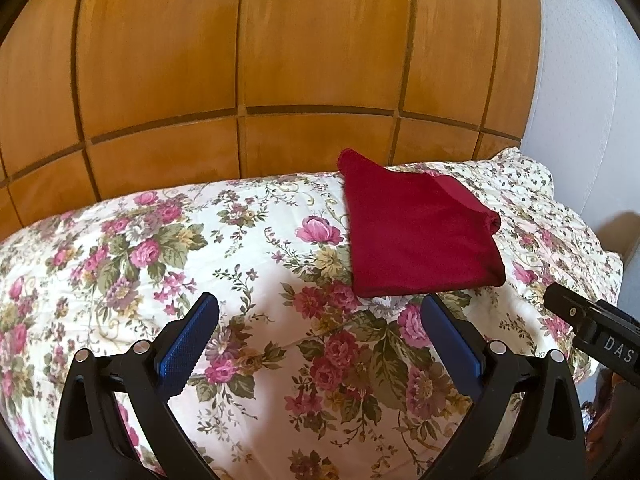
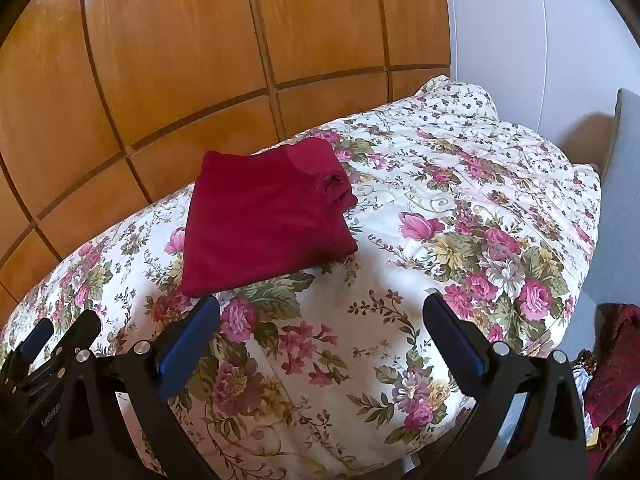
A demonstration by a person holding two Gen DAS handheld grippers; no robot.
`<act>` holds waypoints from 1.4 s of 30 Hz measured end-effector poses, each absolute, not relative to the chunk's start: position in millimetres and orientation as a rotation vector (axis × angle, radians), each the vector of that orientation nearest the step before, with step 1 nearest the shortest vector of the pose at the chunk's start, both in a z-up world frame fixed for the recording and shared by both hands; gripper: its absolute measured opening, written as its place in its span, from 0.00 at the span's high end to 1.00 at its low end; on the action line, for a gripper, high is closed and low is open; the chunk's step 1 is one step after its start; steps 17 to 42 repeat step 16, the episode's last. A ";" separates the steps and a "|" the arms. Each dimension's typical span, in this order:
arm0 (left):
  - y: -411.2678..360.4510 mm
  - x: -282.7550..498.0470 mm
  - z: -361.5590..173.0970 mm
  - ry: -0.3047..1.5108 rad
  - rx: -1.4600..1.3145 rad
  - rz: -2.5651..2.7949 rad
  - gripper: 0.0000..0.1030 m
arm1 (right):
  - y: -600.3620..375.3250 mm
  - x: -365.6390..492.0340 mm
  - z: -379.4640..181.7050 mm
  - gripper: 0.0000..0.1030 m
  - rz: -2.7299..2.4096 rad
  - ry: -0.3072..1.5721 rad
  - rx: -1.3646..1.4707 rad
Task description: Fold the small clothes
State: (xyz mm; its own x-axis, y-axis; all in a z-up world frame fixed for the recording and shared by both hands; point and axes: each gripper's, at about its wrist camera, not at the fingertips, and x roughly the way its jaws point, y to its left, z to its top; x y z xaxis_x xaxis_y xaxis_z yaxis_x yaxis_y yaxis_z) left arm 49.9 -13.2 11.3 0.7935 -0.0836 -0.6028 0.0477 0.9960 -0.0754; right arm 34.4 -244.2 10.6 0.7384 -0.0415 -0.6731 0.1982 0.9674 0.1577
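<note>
A dark red garment (image 1: 416,232) lies folded into a neat rectangle on the floral bedspread (image 1: 248,264), toward the far side near the wooden panelling. My left gripper (image 1: 320,304) hovers open just in front of its near edge, blue pads wide apart and empty. In the right wrist view the same folded garment (image 2: 264,216) sits ahead and to the left of my right gripper (image 2: 322,306), which is also open and empty above the bedspread (image 2: 440,240). The left gripper's fingers (image 2: 38,336) show at the lower left there.
Wooden panelling (image 1: 280,60) rises behind the bed. A white wall (image 2: 520,48) and a grey upholstered edge (image 2: 620,200) stand to the right. Dark red fabric (image 2: 612,364) is heaped beyond the bed's right corner. The right gripper's black body (image 1: 596,328) juts in at the left view's right edge.
</note>
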 end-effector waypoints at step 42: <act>-10.8 61.9 -1.6 0.713 -0.061 -0.087 0.03 | -244.1 38.4 5.1 0.02 -0.134 0.755 0.247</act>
